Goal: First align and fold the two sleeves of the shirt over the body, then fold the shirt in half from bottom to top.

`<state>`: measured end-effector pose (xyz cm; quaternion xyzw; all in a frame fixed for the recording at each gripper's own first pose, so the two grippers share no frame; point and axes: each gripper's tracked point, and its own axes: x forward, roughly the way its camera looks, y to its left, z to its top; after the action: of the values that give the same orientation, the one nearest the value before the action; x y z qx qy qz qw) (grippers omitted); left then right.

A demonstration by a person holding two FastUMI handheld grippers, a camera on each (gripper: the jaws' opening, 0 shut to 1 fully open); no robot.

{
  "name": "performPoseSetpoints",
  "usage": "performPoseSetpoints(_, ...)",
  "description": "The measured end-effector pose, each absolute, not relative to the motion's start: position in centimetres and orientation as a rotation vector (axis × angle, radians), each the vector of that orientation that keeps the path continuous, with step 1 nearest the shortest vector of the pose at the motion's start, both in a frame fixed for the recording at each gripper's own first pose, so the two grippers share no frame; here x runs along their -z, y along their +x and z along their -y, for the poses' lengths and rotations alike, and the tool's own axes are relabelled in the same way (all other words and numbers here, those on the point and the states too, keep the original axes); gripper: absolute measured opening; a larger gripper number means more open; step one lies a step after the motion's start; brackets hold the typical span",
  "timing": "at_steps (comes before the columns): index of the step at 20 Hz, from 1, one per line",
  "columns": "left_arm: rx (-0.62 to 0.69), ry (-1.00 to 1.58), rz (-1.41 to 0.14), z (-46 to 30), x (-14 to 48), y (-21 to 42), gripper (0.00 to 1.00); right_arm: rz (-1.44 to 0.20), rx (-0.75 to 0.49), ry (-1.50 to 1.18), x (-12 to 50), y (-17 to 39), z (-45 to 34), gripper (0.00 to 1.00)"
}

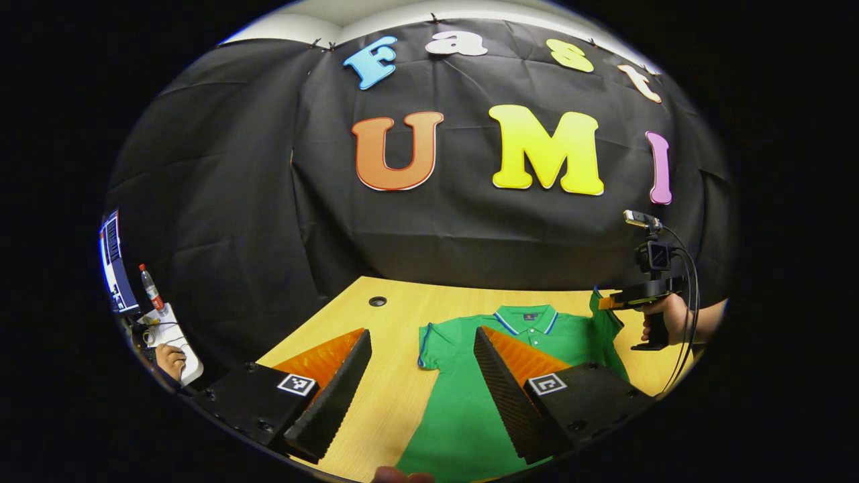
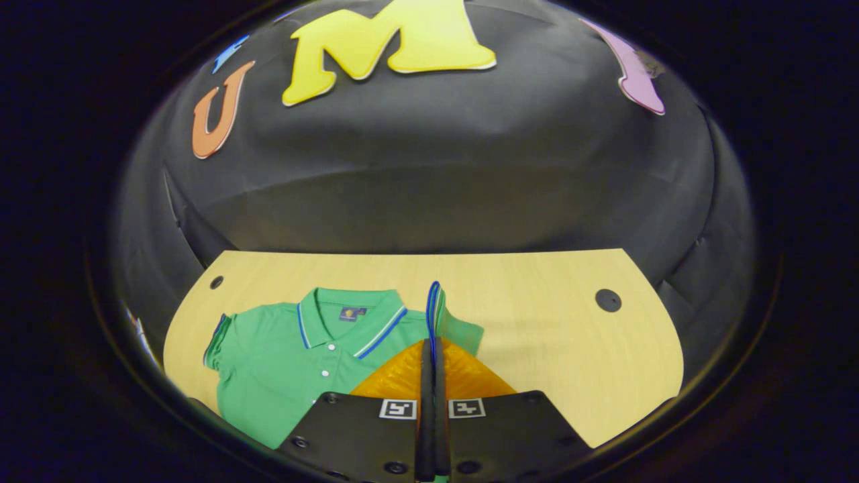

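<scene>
The green polo shirt [image 1: 463,402] lies flat on the wooden worktop [image 1: 396,402], front up, collar toward the black cloth wall [image 1: 268,201] and hem toward the cameras. In the left gripper view it sits mostly under and ahead of the right-hand jaw, with the gap between the two jaws over bare wood just beside the shirt's near sleeve [image 1: 429,342]. That sleeve lies spread out flat, blue trim on its cuff.

The other sleeve [image 2: 435,315] is pinched and lifted: in the right gripper view its blue-edged cuff stands up straight out of the tips of the right gripper [image 2: 427,355], whose jaws are clenched together on the fabric with no gap between them. The rest of the shirt spreads off to the left of those jaws, collar and buttons in plain view.

The left gripper [image 1: 423,349] has its jaws released, spread wide apart, nothing between them, hovering above the worktop.

Farther out, the left gripper view catches the right gripper from the side, held by a hand [image 1: 661,315] at the shirt's far edge, cable hanging off it. Way off beyond the left-hand jaw there's a side desk [image 1: 176,339] with a bottle [image 1: 150,288], a monitor [image 1: 114,265] and another person's hand [image 1: 170,359].
</scene>
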<state>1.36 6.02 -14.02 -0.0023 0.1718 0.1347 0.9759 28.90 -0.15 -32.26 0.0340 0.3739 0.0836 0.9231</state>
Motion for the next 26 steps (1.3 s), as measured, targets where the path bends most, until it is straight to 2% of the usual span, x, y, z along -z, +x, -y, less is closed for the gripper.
performPoseSetpoints(1,-0.279,-0.008,-0.349,-6.4,14.1,1.1,0.99,-0.775,-0.175,0.065,32.7,28.9,-0.6,0.06)
performPoseSetpoints(2,-0.287,-0.009,-0.351,-6.9,14.2,0.8,0.99,-0.783,-0.179,0.056,33.2,28.8,-1.4,0.03)
performPoseSetpoints(4,-0.302,-0.01,-0.361,-7.5,14.3,0.3,0.99,-0.798,-0.197,0.036,34.3,28.7,-3.2,0.05)
performPoseSetpoints(7,-0.323,-0.007,-0.373,-9.0,14.2,-0.3,0.99,-0.858,-0.238,0.005,36.4,27.6,-6.2,0.03)
performPoseSetpoints(9,-0.33,-0.018,-0.383,-9.5,14.5,-0.3,0.99,-0.874,-0.268,0.019,36.3,26.8,-7.4,0.09)
performPoseSetpoints(10,-0.332,-0.029,-0.385,-9.7,14.6,-0.4,0.99,-0.872,-0.274,0.028,36.1,26.6,-7.6,0.18)
performPoseSetpoints(14,-0.327,-0.059,-0.397,-10.1,15.2,-0.1,0.99,-0.801,-0.258,0.047,32.8,26.3,-6.8,0.99)
performPoseSetpoints(17,-0.288,-0.063,-0.382,-9.8,15.0,0.7,0.99,-0.756,-0.253,0.072,29.0,24.6,-5.8,0.99)
performPoseSetpoints(18,-0.271,-0.069,-0.377,-9.8,14.9,1.0,0.99,-0.743,-0.256,0.072,27.8,23.9,-5.5,0.96)
performPoseSetpoints(19,-0.249,-0.085,-0.376,-9.7,14.9,1.6,0.99,-0.731,-0.258,0.072,26.6,23.0,-5.0,0.99)
performPoseSetpoints(20,-0.225,-0.104,-0.387,-9.8,15.2,2.0,0.99,-0.722,-0.269,0.073,25.4,21.9,-4.7,0.96)
performPoseSetpoints(25,-0.113,-0.131,-0.455,-12.0,17.5,5.7,0.98,-0.67,-0.278,0.067,19.3,15.7,-1.4,0.96)
performPoseSetpoints(26,-0.093,-0.141,-0.473,-12.2,18.2,6.7,0.99,-0.653,-0.28,0.068,18.1,14.6,-0.9,0.99)
